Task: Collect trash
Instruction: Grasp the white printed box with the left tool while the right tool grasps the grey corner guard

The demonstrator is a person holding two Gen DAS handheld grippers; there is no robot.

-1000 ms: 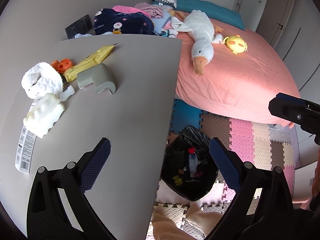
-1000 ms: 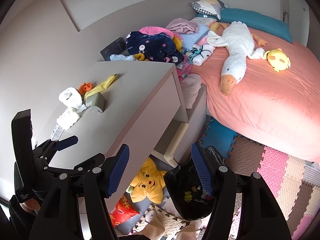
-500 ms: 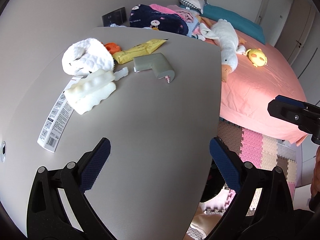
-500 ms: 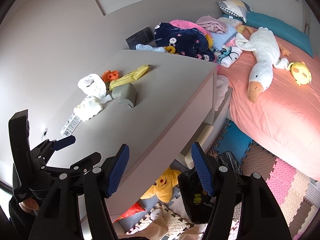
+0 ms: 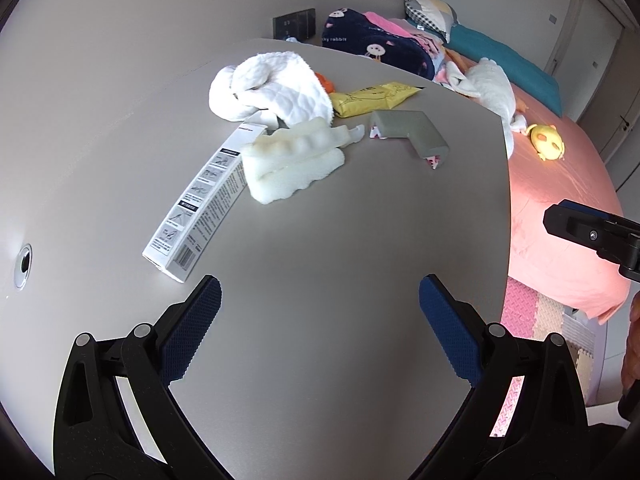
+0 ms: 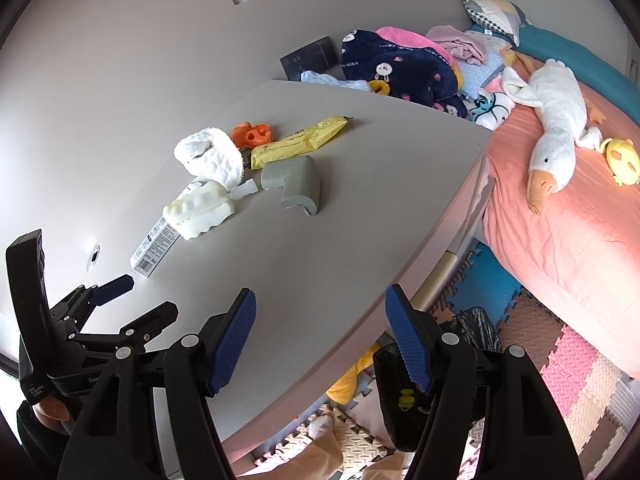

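Observation:
On the grey desk lie a long white printed box, a white foam block, a white quilted cloth, a yellow packet, a grey foam corner guard and an orange item. My left gripper is open and empty above the desk's near part, short of the box. My right gripper is open and empty over the desk's front edge. A black trash bag stands on the floor below it. The same items show in the right wrist view: box, foam, guard.
A pink bed with a white goose toy and a yellow chick toy lies to the right. Clothes pile at the desk's far side. Coloured foam mats cover the floor. A cable hole sits at the desk's left.
Both grippers have swung left, from over the desk edge and trash bag to over the desk. The trash items now sit closer and more central in the left wrist view.

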